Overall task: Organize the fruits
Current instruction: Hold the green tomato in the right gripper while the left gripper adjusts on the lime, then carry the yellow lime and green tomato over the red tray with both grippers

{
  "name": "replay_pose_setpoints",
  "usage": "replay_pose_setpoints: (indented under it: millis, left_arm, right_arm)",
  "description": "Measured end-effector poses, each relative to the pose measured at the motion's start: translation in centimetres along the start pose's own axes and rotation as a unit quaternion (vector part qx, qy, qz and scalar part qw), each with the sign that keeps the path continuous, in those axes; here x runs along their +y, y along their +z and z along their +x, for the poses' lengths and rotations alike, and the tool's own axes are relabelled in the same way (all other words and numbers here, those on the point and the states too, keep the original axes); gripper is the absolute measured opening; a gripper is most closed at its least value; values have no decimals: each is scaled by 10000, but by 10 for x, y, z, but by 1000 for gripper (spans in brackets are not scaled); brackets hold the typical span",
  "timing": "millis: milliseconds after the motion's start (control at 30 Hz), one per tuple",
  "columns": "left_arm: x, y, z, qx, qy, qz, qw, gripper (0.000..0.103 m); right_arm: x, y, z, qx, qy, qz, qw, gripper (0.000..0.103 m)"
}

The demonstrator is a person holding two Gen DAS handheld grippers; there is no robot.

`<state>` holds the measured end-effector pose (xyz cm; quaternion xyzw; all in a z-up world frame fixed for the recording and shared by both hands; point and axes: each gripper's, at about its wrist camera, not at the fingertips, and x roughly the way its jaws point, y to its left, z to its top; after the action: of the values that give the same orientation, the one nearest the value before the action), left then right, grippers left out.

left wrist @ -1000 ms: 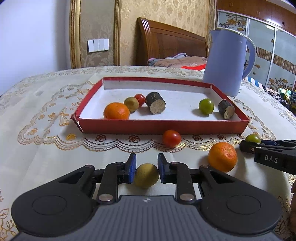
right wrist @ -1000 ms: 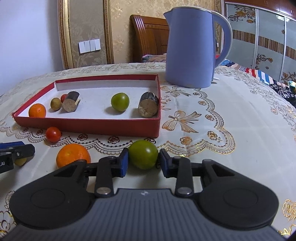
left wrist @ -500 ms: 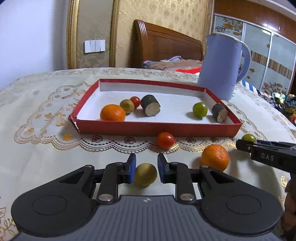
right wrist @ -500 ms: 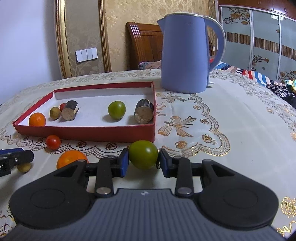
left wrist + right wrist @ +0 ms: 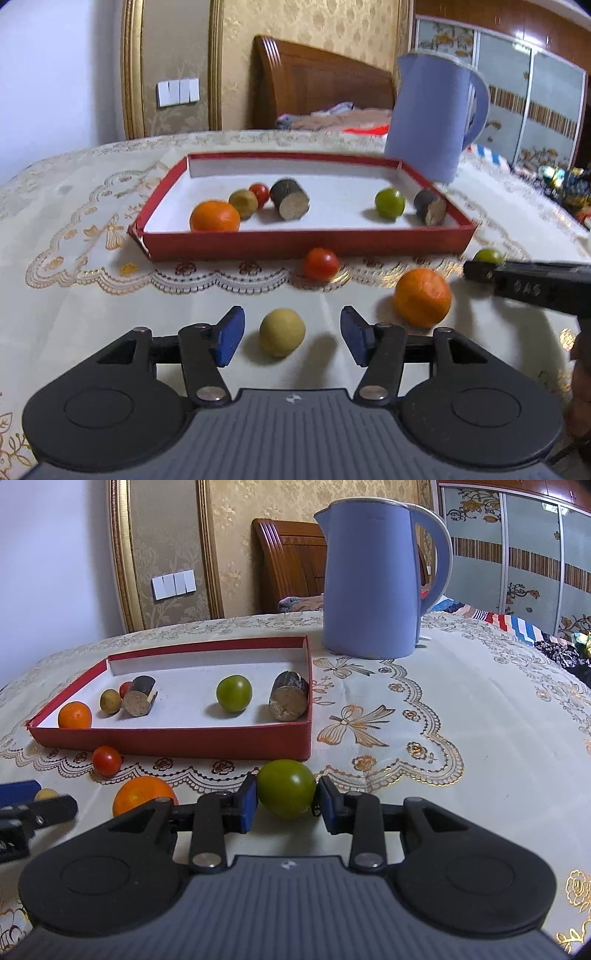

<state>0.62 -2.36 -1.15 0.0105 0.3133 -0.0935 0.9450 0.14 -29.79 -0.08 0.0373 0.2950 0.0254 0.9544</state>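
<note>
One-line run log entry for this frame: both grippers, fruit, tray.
left gripper: jaws opening, yellow fruit between, untouched | right gripper: shut on green fruit | red tray: holds six items

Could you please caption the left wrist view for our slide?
Left gripper opening around a yellow-green fruit on the tablecloth, before the red tray.

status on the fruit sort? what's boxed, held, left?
Boxed: red tray holds an orange, a yellow fruit, a red tomato, a green fruit and two brown cylinders. In hand: right claw grips a green tomato. Left claw is opening around the yellow fruit without touching. Left: loose tomato and orange.
</note>
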Motion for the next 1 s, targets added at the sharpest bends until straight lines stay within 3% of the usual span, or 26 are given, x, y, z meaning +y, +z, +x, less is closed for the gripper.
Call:
replay_pose_setpoints:
  millis: [67, 200, 533, 1000]
  left_arm:
    - [1, 0, 2, 58, -1, -5, 10000, 40]
    - [3, -1, 2, 51, 73, -7, 10000, 27]
    - [1, -1, -1, -28, 135, 23, 9999, 26]
    - [11, 6, -15, -429, 30, -310, 9986, 26]
  right_arm:
    - [0, 0, 0, 13, 11, 5, 10000, 33]
    - [-1, 0, 0, 10, 16, 11, 10000, 33]
    - [0, 0, -2, -68, -32, -12, 10000, 33]
    - [1, -3, -34, -1006, -181, -7, 9948, 33]
